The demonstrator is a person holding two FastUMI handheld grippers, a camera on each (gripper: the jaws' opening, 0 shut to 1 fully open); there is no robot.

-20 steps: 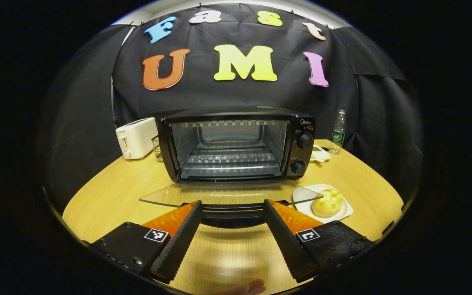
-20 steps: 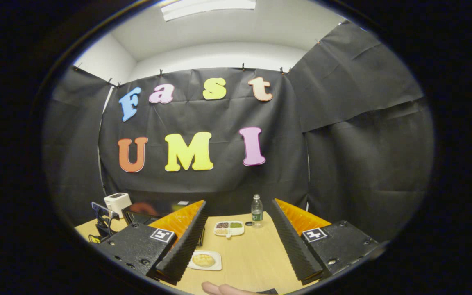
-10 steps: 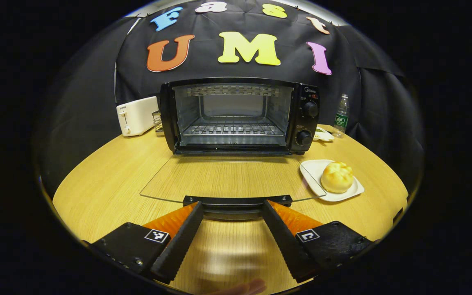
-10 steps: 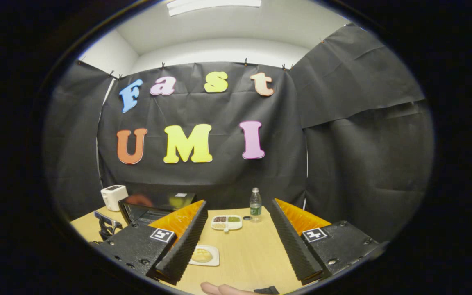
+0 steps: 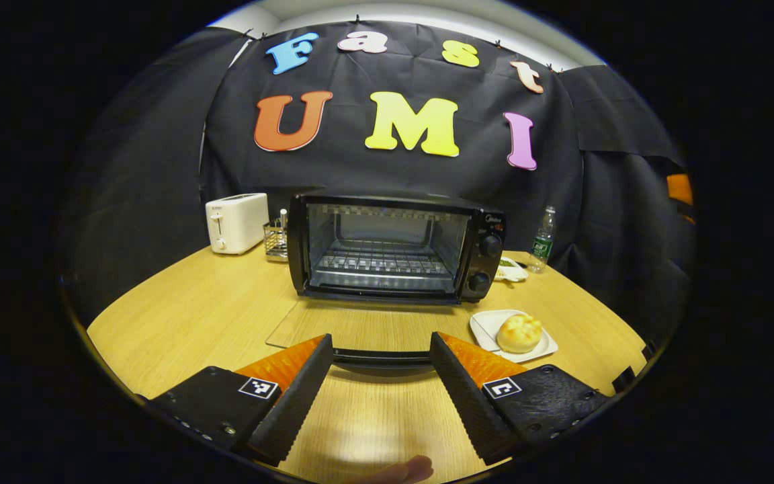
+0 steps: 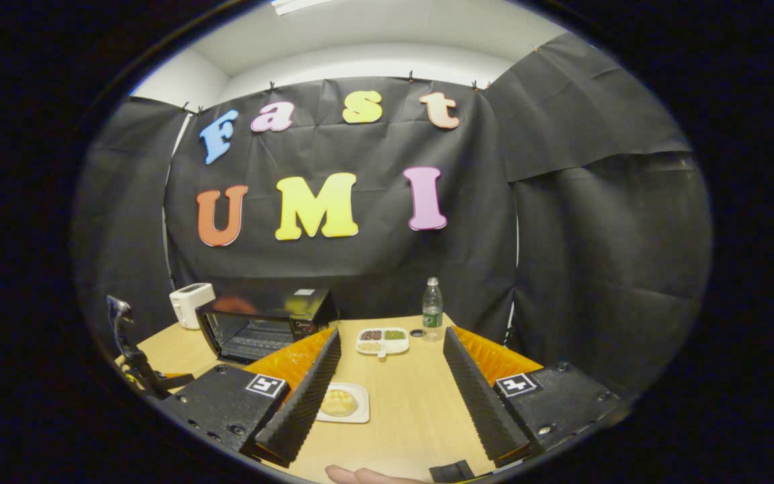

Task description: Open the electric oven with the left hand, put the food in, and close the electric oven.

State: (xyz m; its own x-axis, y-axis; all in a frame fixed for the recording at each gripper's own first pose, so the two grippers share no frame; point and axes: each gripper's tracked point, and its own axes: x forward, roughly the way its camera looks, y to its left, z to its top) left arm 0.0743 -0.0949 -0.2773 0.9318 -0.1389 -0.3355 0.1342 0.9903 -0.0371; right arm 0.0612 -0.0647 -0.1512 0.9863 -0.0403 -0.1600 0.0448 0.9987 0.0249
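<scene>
In the left gripper view the black electric oven (image 5: pixel 394 245) stands on the round light-wood table (image 5: pixel 192 316) against the booth's black cloth, its glass door (image 5: pixel 360 329) folded down flat toward the camera so the wire rack (image 5: pixel 380 263) inside is bare to see. The door's black curved handle (image 5: pixel 380 357) lies between the tips of the left gripper (image 5: pixel 380 353), whose fingers are spread wide apart with the handle in the gap; whether either finger touches the handle cannot be told. Just right of the lowered door sits a white square plate (image 5: pixel 488 324) bearing a round golden bun (image 5: pixel 520 333). A white toaster (image 5: pixel 236 222) stands to the left of the oven with a small wire basket (image 5: pixel 275 240) between the two, and to the right of the oven are a small white dish (image 5: pixel 512 270) and a clear plastic water bottle with a green label (image 5: pixel 543 239). A fingertip (image 5: pixel 407 469) shows at the bottom edge. In the right gripper view the right gripper (image 6: pixel 390 366) hangs above the table with its fingers spread and nothing between them; the plate with the bun (image 6: pixel 338 402) lies below, partly behind its left finger, the oven (image 6: pixel 263 326) stands farther off to the left with its door down, and the divided white dish (image 6: pixel 381 341) and the bottle (image 6: pixel 432 310) are beyond
</scene>
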